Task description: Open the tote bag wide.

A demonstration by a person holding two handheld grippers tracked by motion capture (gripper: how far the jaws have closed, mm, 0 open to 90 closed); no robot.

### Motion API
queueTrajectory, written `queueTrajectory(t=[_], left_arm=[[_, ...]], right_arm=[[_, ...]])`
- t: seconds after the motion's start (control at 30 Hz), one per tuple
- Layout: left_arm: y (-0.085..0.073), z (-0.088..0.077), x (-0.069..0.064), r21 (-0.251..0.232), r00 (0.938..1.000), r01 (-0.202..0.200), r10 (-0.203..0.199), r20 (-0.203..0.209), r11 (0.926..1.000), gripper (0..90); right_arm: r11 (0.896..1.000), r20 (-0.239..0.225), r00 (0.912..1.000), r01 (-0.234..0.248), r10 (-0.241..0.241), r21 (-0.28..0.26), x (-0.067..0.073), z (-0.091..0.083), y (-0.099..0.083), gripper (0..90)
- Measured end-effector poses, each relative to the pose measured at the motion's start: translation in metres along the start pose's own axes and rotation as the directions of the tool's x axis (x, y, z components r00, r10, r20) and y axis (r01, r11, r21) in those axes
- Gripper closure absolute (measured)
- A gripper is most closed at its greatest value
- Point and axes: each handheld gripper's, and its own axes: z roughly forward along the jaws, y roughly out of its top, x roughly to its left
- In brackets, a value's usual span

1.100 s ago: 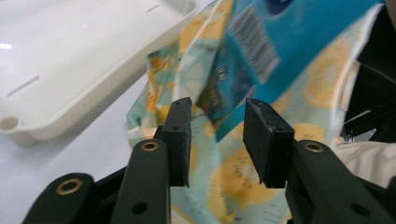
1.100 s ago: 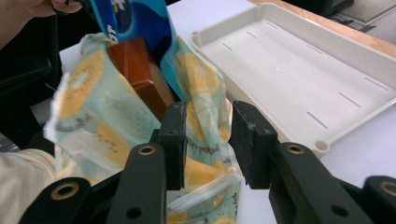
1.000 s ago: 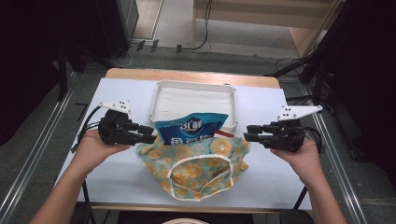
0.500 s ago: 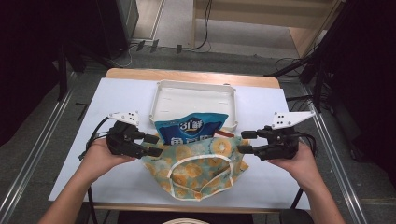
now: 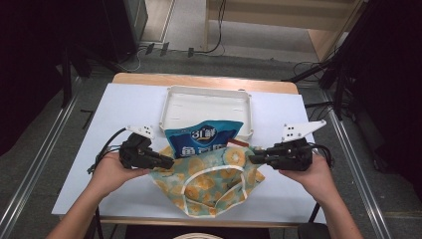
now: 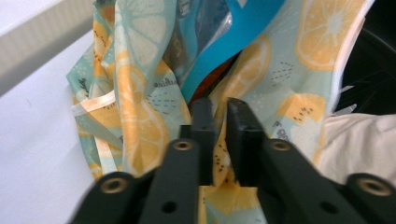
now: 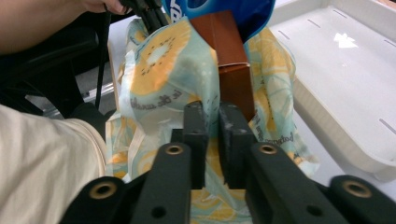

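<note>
1. One fabric bag (image 5: 211,184) with an orange-slice print lies on the table (image 5: 129,107), near its front edge.
2. Two grippers: the left gripper (image 5: 169,162) and the right gripper (image 5: 253,159) have just been closing; each one's fingers (image 6: 203,119) now pinch the bag's rim, one at each side.
3. One blue packet (image 5: 201,142) and one brown box (image 7: 229,51) stick out of the bag; their lower parts are hidden inside.
4. One white tray (image 5: 206,107) sits just behind.
</note>
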Motion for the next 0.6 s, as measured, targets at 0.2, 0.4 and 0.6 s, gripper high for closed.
queueTrajectory(t=[0.2,0.4,0.6], left_arm=[[-0.001,-0.004,-0.007,-0.003,1.0000,-0.009,0.009,-0.002,1.0000,90.0],[-0.005,-0.018,-0.012,-0.052,0.9996,-0.027,0.028,0.009,0.9983,90.0],[-0.010,-0.026,-0.021,-0.074,0.9987,-0.049,0.050,0.010,0.9960,90.0]], right_arm=[[1.000,-0.001,0.9997,0.024,-0.024,0.001,0.009,-0.004,0.001,89.2],[0.999,-0.002,0.9985,0.054,-0.054,0.001,0.021,-0.009,-0.001,89.5],[0.998,-0.007,0.9980,0.063,-0.062,0.009,0.031,-0.009,-0.008,89.5]])
